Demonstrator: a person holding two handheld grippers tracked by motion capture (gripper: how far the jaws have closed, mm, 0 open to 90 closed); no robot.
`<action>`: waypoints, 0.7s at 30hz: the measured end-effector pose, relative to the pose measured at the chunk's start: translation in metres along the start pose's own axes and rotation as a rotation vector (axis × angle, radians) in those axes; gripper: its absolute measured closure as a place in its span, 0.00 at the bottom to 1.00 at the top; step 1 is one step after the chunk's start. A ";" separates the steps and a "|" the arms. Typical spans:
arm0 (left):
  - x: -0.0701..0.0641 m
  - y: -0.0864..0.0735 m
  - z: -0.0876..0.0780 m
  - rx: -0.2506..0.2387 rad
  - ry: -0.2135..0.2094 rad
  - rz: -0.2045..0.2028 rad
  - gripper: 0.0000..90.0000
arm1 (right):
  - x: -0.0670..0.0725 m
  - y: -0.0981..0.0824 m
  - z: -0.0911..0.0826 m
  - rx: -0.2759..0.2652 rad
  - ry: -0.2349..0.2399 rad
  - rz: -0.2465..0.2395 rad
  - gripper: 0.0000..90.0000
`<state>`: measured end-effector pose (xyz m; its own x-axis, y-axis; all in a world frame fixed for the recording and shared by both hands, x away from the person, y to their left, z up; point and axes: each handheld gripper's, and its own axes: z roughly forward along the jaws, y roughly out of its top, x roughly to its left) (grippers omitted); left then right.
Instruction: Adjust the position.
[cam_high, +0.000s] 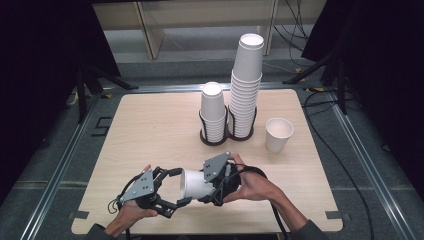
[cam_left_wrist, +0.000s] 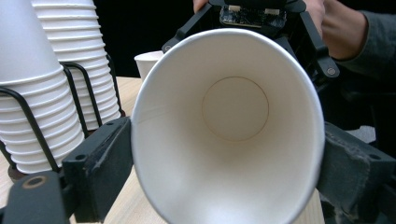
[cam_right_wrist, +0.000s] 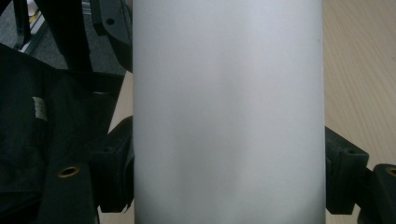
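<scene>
Gripping one paper cup from both ends: right gripper clamped, left gripper seemingly pinching its rim.

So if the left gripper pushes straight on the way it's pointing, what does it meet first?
The held paper cup: its open mouth faces the left gripper, rim between the jaws. Straight behind the cup's base sits the right gripper, holding the cup's body, so that would probably come next.
</scene>
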<state>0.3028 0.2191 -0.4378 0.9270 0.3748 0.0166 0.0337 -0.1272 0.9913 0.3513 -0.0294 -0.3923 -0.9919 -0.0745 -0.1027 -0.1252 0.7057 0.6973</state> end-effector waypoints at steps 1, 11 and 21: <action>0.000 0.000 -0.001 -0.006 0.006 -0.011 0.14 | -0.001 -0.001 -0.001 -0.005 -0.005 0.010 0.27; 0.009 -0.001 -0.006 -0.065 0.069 -0.119 0.16 | -0.016 -0.015 -0.024 -0.188 -0.047 0.134 0.26; 0.007 -0.002 -0.004 -0.070 0.056 -0.137 0.14 | -0.015 -0.013 -0.017 -0.278 -0.002 0.110 0.25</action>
<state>0.3080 0.2258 -0.4389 0.8933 0.4348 -0.1142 0.1306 -0.0079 0.9914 0.3672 -0.0492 -0.3875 -0.9998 -0.0073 -0.0170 -0.0184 0.4897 0.8717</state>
